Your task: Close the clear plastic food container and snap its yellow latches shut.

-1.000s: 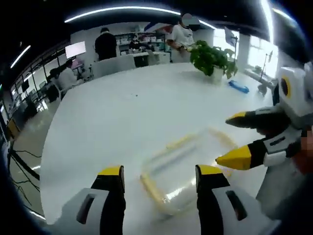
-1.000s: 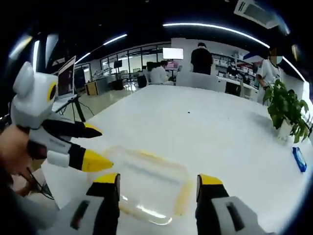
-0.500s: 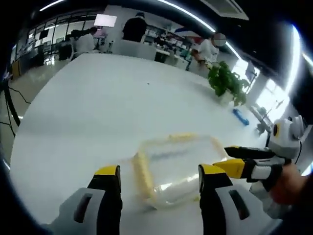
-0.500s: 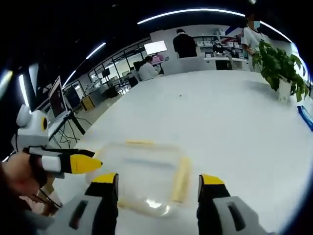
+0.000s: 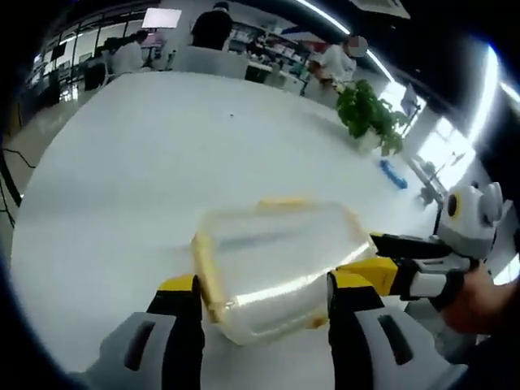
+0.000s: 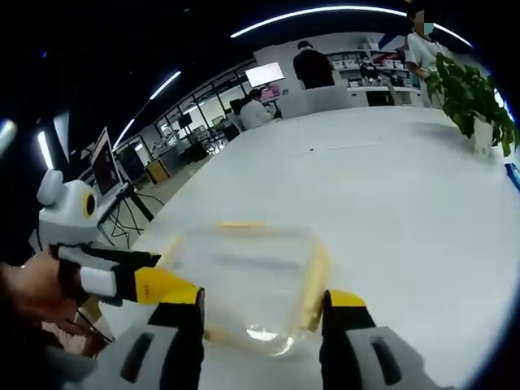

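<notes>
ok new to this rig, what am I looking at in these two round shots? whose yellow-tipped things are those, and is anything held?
No robot: a person holds a two-jaw claw in each hand, with a fisheye camera on each claw. In the left gripper view, the left claw rises from the bottom and the right claw enters from the right. The right gripper view shows the right claw with the left claw coming in. A clear container with yellow latches sits on the white table. Both claws are open, close to the container, holding nothing.
</notes>
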A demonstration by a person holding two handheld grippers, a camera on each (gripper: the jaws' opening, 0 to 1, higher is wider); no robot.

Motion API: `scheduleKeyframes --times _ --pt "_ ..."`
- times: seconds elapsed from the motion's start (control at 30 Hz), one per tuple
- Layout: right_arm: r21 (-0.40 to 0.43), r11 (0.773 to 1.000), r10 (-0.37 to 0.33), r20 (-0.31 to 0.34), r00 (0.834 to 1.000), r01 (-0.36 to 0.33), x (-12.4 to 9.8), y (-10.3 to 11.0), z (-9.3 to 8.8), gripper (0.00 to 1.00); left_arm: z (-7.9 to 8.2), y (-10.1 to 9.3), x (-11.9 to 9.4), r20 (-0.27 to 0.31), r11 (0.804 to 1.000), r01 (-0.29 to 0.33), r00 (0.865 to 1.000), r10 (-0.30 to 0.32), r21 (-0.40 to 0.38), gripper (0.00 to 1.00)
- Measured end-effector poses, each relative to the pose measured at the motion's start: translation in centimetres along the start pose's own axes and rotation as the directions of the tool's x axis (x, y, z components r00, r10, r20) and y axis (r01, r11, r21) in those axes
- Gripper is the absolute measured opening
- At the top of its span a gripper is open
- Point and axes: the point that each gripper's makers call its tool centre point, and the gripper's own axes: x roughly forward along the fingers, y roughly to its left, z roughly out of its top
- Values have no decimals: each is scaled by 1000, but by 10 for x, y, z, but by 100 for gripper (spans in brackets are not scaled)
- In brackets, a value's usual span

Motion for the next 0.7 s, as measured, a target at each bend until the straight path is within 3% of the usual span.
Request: scheduleKeyframes --times 0.07,0.1,0.13,0.17,0.2,0.37,0.7 --pt "6 1000 1 8 1000 -1 -1 2 -1 54 -4 -4 1 -4 999 1 1000 -1 -51 57" --pt "45 999 -12 37 999 10 -1 1 3 54 4 -6 -4 23 997 -1 1000 3 -81 57" --pt "17 998 54 16 998 -54 0 8 2 51 9 -10 -5 43 999 29 999 -27 -35 56" --pt "-24 1000 4 27 1000 -3 -5 -2 14 51 2 -5 0 35 999 8 999 -6 -44 56" --pt "20 1000 -1 23 1000 0 -2 5 8 51 3 -4 1 41 999 9 999 -7 -38 56" --pt "20 1000 4 20 1000 -5 3 2 2 51 2 0 0 60 997 5 998 -1 -73 53" --pt "14 1000 19 -19 1000 -18 16 -2 14 51 14 10 7 56 996 -14 998 19 -87 53"
